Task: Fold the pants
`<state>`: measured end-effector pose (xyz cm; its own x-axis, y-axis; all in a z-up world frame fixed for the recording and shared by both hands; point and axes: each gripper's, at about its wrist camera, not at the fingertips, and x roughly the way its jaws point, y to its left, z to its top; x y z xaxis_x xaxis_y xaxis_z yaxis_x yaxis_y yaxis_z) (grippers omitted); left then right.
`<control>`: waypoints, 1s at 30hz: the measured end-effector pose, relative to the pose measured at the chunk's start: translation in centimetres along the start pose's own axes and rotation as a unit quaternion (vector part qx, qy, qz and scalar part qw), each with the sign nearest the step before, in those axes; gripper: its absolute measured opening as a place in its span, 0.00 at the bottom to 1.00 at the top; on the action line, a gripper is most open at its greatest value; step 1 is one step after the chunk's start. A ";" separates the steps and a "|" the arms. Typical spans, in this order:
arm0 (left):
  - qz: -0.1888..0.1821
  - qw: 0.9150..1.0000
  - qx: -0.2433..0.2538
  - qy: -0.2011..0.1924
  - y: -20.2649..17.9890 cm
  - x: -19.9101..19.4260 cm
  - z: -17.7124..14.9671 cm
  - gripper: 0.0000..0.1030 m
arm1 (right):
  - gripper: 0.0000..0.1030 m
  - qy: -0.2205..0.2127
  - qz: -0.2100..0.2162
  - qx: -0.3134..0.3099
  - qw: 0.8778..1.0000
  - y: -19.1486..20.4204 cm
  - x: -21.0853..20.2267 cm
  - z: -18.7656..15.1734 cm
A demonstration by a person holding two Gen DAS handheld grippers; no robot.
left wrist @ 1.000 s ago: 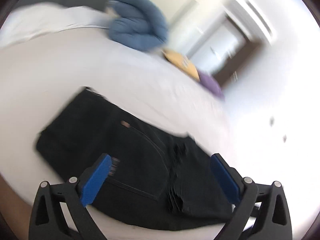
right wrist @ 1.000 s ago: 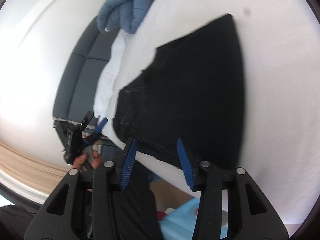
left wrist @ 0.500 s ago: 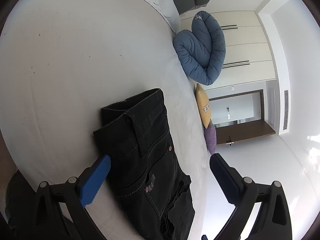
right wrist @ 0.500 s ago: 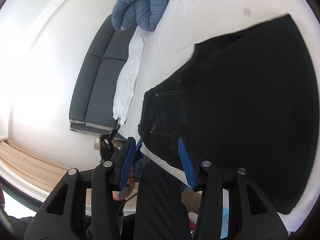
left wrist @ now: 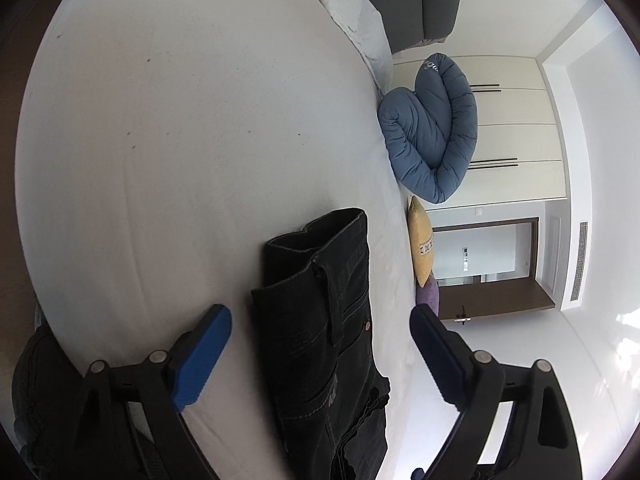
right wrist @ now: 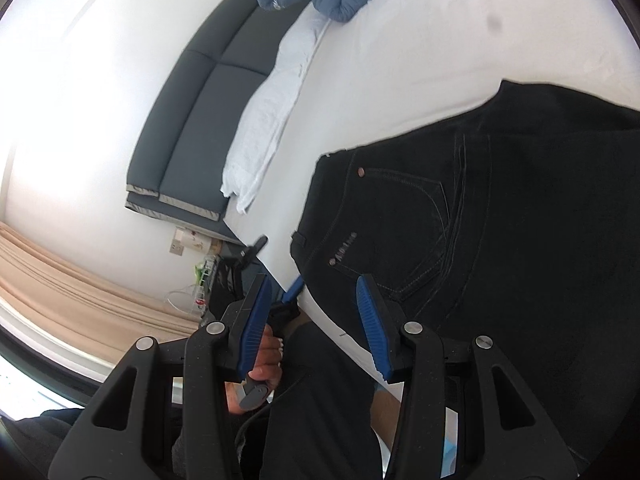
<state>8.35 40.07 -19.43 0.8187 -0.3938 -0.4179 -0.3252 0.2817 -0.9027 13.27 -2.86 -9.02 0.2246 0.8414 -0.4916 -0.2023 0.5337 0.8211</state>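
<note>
Only the right view shows the left claw beside the pants.

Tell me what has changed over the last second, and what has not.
Both views swung. The left gripper turned from a blurred, crosswise look at the black pants to a steady view along them. The right gripper came nearer the pants' back pocket. Nothing was taken hold of or let go: both grippers remain open and empty, and the pants still lie folded on the white bed.

The pants are matt black denim with pale stitching. The bedsheet is smooth white cloth. The blue quilt looks puffy.
</note>
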 end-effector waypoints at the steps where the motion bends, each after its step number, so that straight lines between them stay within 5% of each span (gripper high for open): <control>1: 0.002 1.000 0.007 0.006 -0.3 0.3 0.1 0.66 | 0.42 0.003 -0.006 -0.003 1.000 0.0 0.2 0.0; 5: 0.012 0.999 0.037 0.013 -1.5 1.1 0.1 0.40 | 0.42 0.028 -0.081 -0.045 0.995 1.1 2.0 1.5; 7: 0.020 0.999 0.050 0.006 -1.8 0.9 0.0 0.40 | 0.42 0.049 -0.146 -0.102 0.983 2.9 4.3 3.2; 10: 0.040 0.997 0.073 -0.006 -2.2 0.6 -0.4 0.40 | 0.42 0.079 -0.245 -0.244 0.935 7.3 10.0 6.2; 14: 0.052 0.995 0.085 -0.008 -2.2 0.8 -0.9 0.42 | 0.42 0.123 -0.302 -0.395 0.859 11.7 18.4 8.6; 19: 0.056 0.994 0.097 -0.014 -2.5 0.8 -1.0 0.44 | 0.42 0.176 -0.346 -0.481 0.786 13.1 26.7 9.6; 23: 0.053 0.994 0.096 -0.018 -2.4 0.6 -1.2 0.48 | 0.42 0.216 -0.375 -0.492 0.756 11.2 30.9 9.9; 26: 0.048 0.994 0.096 -0.016 -2.4 0.7 -1.4 0.62 | 0.41 0.221 -0.402 -0.517 0.723 9.7 32.6 9.6; 30: 0.063 0.992 0.099 -0.042 -2.6 -0.5 -1.8 0.76 | 0.41 0.197 -0.416 -0.508 0.728 9.3 33.2 10.3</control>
<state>7.95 37.98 -17.08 0.8170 -0.2728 -0.5080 -0.3343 0.4937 -0.8028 28.71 29.15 -14.73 0.4215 0.0433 -0.9058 -0.7989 0.4904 -0.3483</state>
